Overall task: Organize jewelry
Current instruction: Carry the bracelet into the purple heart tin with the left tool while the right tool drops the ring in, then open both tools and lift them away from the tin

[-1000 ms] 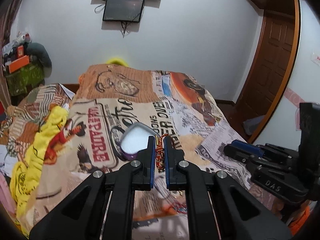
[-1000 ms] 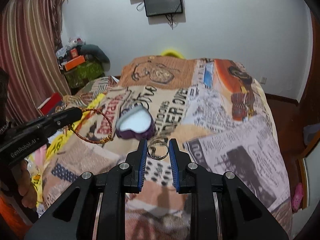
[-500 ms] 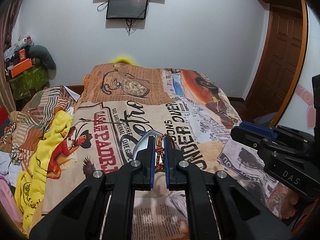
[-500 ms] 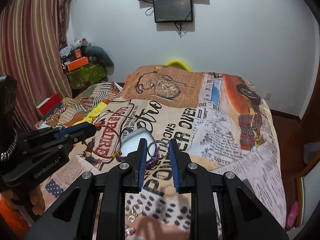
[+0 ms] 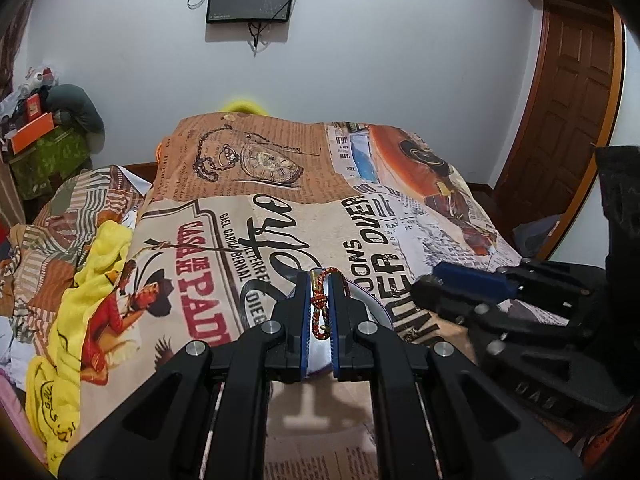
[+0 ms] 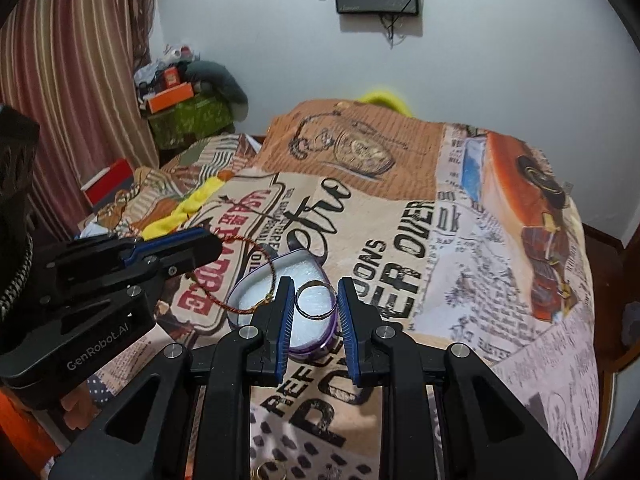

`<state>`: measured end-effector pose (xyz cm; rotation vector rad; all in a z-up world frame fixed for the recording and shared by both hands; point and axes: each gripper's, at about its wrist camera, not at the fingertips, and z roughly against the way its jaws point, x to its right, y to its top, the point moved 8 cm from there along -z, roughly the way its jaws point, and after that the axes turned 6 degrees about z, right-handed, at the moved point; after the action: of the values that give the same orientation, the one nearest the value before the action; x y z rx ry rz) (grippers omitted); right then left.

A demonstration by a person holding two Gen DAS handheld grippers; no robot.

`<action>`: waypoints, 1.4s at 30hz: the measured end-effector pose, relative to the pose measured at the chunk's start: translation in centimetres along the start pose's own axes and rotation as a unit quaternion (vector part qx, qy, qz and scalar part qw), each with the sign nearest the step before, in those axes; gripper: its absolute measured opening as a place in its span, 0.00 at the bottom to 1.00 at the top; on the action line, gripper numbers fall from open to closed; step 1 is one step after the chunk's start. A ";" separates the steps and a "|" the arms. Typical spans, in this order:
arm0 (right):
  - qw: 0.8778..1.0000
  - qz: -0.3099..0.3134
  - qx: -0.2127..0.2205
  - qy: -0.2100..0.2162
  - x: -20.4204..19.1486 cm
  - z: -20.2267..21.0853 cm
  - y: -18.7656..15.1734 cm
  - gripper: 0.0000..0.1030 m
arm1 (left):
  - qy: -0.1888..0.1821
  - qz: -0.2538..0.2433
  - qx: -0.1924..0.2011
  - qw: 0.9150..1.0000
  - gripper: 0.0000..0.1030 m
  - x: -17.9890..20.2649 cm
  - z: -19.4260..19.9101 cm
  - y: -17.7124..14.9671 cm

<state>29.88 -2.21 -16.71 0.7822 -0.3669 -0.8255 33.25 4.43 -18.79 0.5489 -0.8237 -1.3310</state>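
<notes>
At the left of the right wrist view the left tongs (image 6: 208, 246) reach in from the side, pinched tight on a red-and-gold cord bracelet (image 6: 256, 276); its loop hangs from the tips and droops over the left rim of a heart-shaped purple jewelry box (image 6: 316, 350) with a white lining, which sits open on the printed bedspread (image 6: 460, 264); in the left wrist view the knotted cord (image 5: 319, 308) stands squeezed between the blue pads, the box mostly hidden behind them; further right, the right tongs (image 6: 316, 300) hold a thin silver ring (image 6: 317, 301) upright, clamped edge to edge between the two pads, jaws only narrowly apart, above the white lining of the box; at the bottom edge a few more rings (image 6: 270, 472) lie on the bedspread.
</notes>
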 end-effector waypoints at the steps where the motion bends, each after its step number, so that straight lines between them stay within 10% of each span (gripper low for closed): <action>1: 1.000 0.004 -0.006 0.000 -0.1 -0.4 0.0 0.19 | 0.000 -0.001 -0.002 1.000 0.07 0.0 -0.3 0.1; 32: 0.993 0.037 -0.110 0.024 -0.9 -6.4 -2.3 0.20 | 0.015 0.024 -0.095 0.995 0.07 -3.6 -5.0 -2.7; 42: 0.995 0.042 -0.088 -0.014 -0.3 -3.6 -1.5 0.37 | 0.039 -0.004 -0.070 0.997 0.29 -2.8 -1.6 -2.2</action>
<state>30.97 -0.86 -20.22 0.5874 -0.3456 -0.7789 33.10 6.55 -22.03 0.4902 -0.6594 -1.3554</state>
